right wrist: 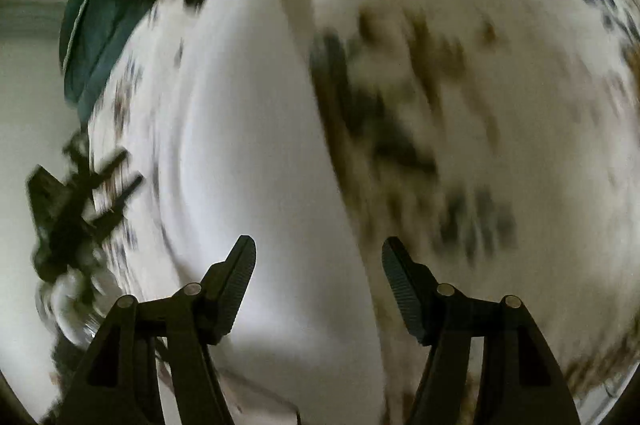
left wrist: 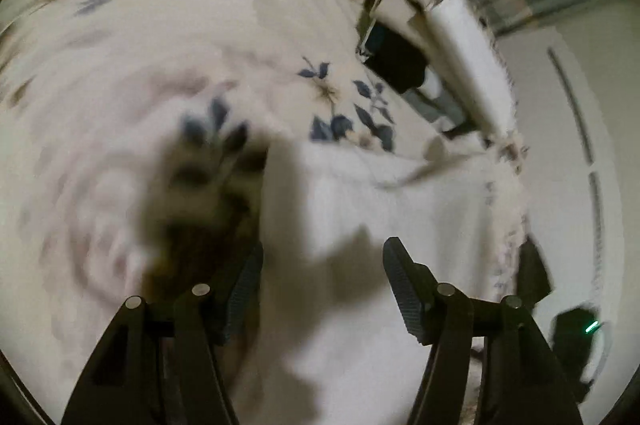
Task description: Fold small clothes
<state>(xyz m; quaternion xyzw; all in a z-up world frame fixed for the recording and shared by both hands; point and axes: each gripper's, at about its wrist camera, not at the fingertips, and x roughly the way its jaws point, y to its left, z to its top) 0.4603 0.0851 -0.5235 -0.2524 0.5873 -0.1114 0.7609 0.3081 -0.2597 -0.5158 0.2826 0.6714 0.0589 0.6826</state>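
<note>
Both views were badly smeared by motion, so I could make out only a little. In the left wrist view the left gripper (left wrist: 322, 285) had its fingers wide apart with nothing between them, above a white cloth (left wrist: 380, 209) that lay flat on a floral bedspread (left wrist: 168, 37). The cloth's nearest corner was covered by the shadow of my gripper, and its lower part was cut off behind the fingers. Its left edge ran from near the fingers away toward the top of the picture, but I could not tell its long axis there. In the right wrist view the right gripper (right wrist: 318, 285) also stood open and empty, over the same cloth (right wrist: 256, 129), which appeared as a long pale band going from the bottom up to the top, its far end lost in blur. A dark green fabric (right wrist: 100, 21) at the upper left and a black object (right wrist: 72, 201) at the left edge were too blurred to identify.
</note>
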